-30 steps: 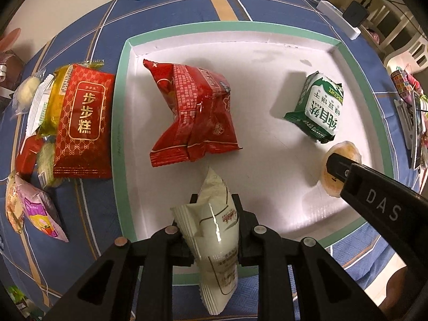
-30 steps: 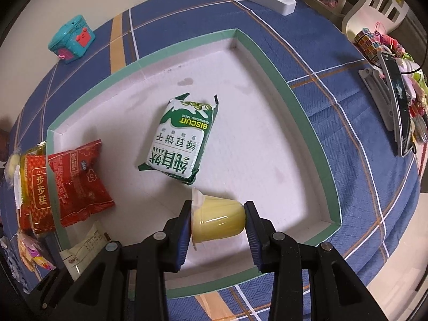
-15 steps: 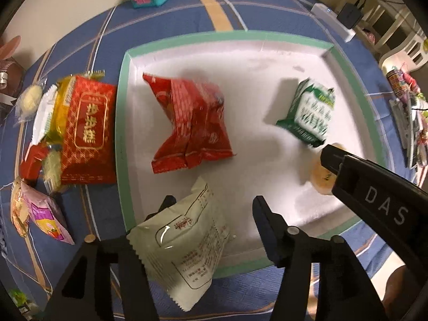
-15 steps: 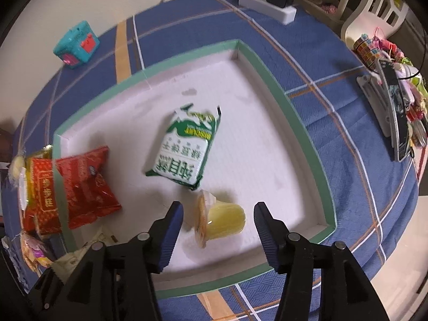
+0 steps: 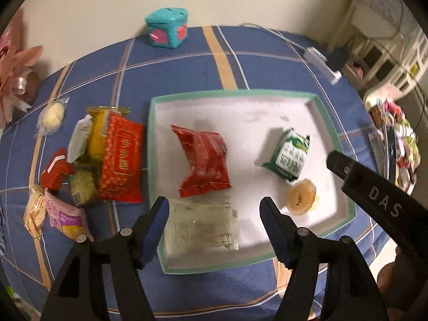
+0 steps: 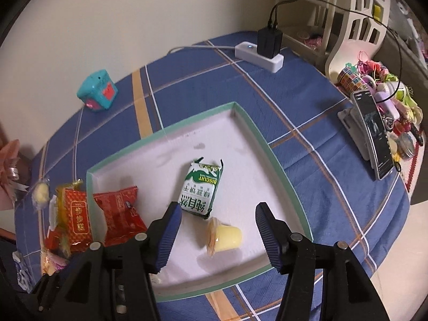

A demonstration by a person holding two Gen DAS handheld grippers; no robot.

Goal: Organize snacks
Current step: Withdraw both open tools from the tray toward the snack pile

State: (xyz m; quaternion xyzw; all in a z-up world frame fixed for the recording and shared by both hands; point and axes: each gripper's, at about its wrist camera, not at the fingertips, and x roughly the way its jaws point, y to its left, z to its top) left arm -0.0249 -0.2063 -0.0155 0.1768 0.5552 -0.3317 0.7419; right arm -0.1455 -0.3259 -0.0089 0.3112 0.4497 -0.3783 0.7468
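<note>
A white tray with a green rim lies on the blue plaid cloth. In it lie a red packet, a green biscuit packet, a yellow jelly cup on its side and a pale packet at the near left corner. My left gripper is open and empty above the pale packet. My right gripper is open and empty above the jelly cup. A pile of loose snacks lies left of the tray.
A teal toy box stands at the back. A white power strip with a black plug lies at the back right. A phone on a stand and trinkets crowd the right edge. Pink flowers stand far left.
Both grippers opened: the left let go of the pale packet, the right of the jelly cup. Both items now lie in the tray. Both grippers have pulled up and back.
</note>
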